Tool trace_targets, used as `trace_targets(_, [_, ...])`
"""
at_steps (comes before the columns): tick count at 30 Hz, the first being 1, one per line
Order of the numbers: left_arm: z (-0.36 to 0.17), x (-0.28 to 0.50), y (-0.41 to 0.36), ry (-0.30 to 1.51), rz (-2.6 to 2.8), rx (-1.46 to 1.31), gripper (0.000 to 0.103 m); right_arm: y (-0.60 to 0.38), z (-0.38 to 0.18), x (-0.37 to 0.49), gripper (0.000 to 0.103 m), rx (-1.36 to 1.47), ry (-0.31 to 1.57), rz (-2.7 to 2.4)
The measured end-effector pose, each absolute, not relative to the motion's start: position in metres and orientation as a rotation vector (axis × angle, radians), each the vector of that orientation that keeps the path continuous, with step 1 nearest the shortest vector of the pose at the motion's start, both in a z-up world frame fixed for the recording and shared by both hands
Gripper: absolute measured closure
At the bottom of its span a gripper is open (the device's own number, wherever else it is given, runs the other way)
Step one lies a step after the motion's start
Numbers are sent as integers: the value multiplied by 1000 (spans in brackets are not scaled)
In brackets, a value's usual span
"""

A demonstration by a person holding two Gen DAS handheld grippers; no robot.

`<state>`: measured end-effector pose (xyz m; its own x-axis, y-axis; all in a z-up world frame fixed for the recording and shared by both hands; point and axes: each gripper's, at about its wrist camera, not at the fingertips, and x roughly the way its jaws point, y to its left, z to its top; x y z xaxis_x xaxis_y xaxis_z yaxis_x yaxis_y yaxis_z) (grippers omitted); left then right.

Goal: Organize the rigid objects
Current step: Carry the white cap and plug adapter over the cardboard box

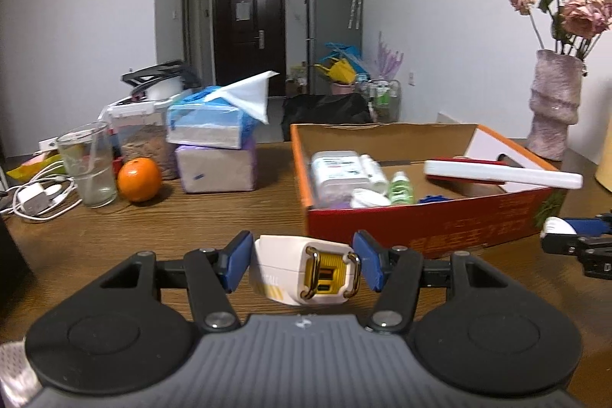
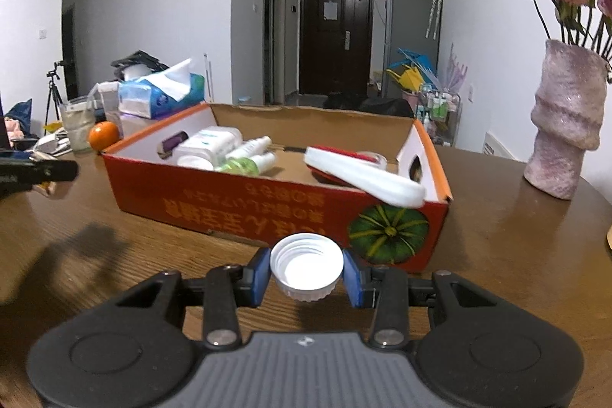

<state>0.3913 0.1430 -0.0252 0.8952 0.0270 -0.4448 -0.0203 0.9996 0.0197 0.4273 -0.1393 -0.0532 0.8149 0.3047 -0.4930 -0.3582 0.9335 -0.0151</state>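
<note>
Two claws are loaded: the left claw (image 1: pixel 302 264) pinches a white charger block (image 1: pixel 302 270) low over the wooden surface (image 1: pixel 153 228), the right claw (image 2: pixel 307 274) grips a white bottle cap (image 2: pixel 306 266), both just near of the orange cardboard box (image 2: pixel 237 213).

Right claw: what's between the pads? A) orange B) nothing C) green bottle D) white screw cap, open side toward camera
D: the right claw has a white screw cap between its blue pads, inner threads facing the camera, in front of the red cardboard box.
</note>
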Motion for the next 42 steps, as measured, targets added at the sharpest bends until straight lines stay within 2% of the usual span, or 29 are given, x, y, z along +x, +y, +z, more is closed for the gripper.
trace_targets(23, [-2,406,96,396,-55,-8,43,-120,-18,431,64,-86,401,360])
trace_targets(42, [13,449,66,344,-53,-24,43,-118,-1,470,64,-71,375,285])
